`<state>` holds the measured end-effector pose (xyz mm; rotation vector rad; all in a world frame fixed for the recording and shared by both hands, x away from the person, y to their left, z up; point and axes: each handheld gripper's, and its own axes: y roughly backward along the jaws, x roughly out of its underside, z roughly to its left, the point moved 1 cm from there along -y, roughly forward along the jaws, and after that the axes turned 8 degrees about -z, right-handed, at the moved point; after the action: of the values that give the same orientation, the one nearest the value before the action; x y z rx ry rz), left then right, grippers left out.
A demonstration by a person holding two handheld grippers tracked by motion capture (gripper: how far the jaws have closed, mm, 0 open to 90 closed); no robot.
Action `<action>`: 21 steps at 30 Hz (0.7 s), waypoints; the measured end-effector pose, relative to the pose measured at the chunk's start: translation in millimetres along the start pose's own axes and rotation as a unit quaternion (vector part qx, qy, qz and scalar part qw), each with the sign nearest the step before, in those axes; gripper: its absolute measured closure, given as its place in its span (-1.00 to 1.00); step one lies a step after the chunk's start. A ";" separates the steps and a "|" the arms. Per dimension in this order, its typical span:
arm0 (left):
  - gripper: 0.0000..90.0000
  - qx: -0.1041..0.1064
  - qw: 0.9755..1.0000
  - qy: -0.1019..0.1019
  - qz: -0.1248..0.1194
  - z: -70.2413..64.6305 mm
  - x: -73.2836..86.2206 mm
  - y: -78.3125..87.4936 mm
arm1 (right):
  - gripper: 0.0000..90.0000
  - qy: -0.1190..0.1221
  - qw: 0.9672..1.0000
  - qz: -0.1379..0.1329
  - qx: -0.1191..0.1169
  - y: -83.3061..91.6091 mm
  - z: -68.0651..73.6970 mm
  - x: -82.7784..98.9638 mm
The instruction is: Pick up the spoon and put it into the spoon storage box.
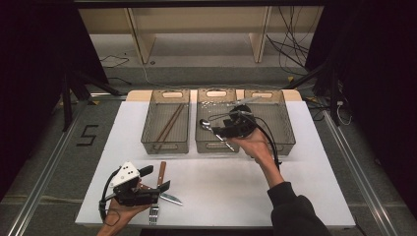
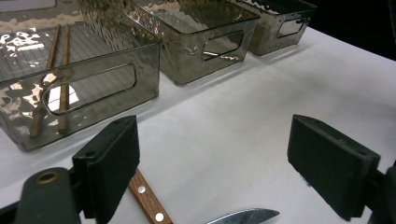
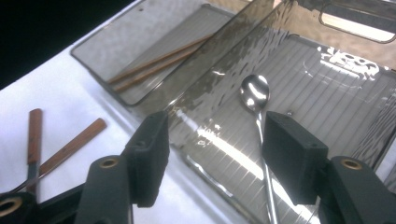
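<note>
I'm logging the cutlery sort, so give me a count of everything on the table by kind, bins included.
Bins: 3
Chopsticks: 2
Spoon: 1
Knife: 1
Fork: 1
Total: 8

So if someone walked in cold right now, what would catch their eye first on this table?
Probably the three smoky bins in a row at the far edge: the left bin holds wooden chopsticks, and the middle bin a shiny spoon. The right tool hovers open over that spoon. Near the front edge, the left tool is open above a wood-handled knife beside a fork.
</note>
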<state>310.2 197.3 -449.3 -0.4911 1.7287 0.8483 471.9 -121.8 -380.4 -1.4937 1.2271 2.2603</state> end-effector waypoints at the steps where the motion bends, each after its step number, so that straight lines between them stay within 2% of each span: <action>1: -0.64 0.000 1.000 0.000 0.001 0.0 0.0 -0.1 | -0.08 -0.001 1.000 -0.002 -0.002 2.6 0.8 1.4; 11: -0.64 0.001 1.000 0.003 0.002 0.9 0.1 0.5 | -0.15 0.004 0.999 -0.032 -0.005 22.2 4.9 13.5; 21: -0.64 0.002 1.000 0.011 -0.001 1.4 0.1 -0.2 | -0.21 0.003 0.998 -0.063 -0.007 51.3 6.2 39.5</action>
<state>311.2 198.2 -449.7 -0.5005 1.7492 0.8415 420.9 -161.9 -384.3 -1.5376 1.0883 2.1894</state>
